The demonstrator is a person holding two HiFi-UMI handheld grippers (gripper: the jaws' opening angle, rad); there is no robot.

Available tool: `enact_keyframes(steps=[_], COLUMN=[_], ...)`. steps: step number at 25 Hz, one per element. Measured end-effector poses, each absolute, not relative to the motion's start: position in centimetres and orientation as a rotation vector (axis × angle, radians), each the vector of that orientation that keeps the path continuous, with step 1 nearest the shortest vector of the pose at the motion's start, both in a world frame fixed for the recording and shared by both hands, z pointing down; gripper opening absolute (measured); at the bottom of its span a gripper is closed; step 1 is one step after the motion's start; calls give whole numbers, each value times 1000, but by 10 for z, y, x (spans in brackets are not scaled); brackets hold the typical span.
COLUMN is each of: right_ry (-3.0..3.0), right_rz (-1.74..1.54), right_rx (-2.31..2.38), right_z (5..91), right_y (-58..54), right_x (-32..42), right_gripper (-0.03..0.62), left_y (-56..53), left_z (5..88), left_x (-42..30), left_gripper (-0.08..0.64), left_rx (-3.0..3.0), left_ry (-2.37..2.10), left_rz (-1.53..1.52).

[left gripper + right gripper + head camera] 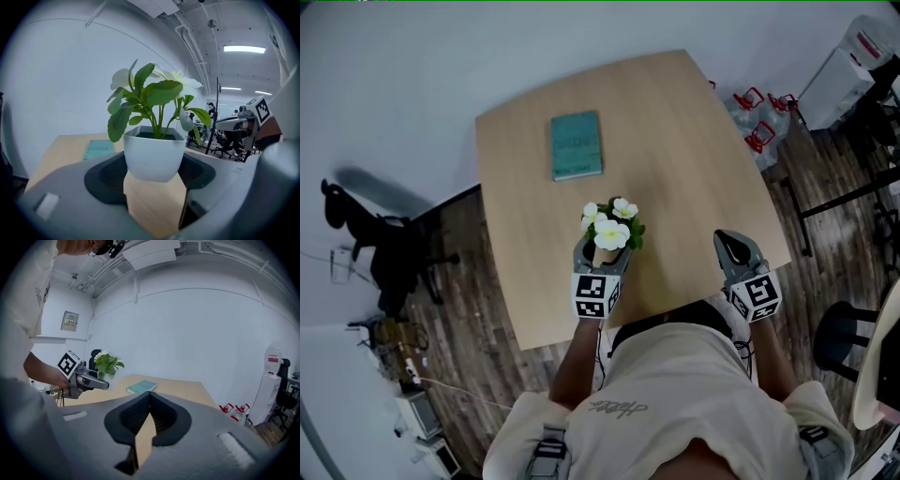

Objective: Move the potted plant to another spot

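Note:
The potted plant [611, 230], with white flowers and green leaves in a small white pot [152, 157], sits between the jaws of my left gripper [605, 251] over the near middle of the wooden table [675, 141]. The pads close against the pot's sides, and bare tabletop shows under the pot. In the right gripper view the plant [108, 364] stands up from the left gripper's tip [96, 383]. My right gripper [733, 242] hovers near the table's front right edge, its jaws [150, 397] meeting at the tips with nothing between them.
A teal book [577, 145] lies on the far part of the table. A black office chair [380, 239] stands at the left. Bottles with red handles [757, 117] and a white appliance [853, 66] are at the far right, and a black stool [844, 337] at the near right.

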State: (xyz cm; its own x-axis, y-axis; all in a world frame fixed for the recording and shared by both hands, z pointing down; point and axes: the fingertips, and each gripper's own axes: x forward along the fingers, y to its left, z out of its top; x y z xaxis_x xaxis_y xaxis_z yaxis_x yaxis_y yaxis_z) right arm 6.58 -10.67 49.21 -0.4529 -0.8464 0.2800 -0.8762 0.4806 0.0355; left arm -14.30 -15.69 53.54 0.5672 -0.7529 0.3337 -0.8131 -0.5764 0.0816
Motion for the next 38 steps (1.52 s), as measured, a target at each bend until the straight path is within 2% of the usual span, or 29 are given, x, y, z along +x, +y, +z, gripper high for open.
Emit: enact_keyframes(steps=[8,16,28,38], right_ry=[-2457,-2537,-2525,-2455], right_rz=[217,226,261,415], right_rx=[1416,1334,1409,1517], right_z=[512,514,531,569], right_y=[-114,-144,-193,-203], right_x=[91,127,274,369], right_gripper=[2,2,2,2], left_y=[-166,-179,-236,-271], left_z=[544,542,551,596], left_x=[-113,-46,84,160], left_gripper=[350,350,350,350], left_rx=[2572,2528,2511,2473], left_ry=[-1318,-1304,-1311,-1264], left_rz=[392,406,521,618])
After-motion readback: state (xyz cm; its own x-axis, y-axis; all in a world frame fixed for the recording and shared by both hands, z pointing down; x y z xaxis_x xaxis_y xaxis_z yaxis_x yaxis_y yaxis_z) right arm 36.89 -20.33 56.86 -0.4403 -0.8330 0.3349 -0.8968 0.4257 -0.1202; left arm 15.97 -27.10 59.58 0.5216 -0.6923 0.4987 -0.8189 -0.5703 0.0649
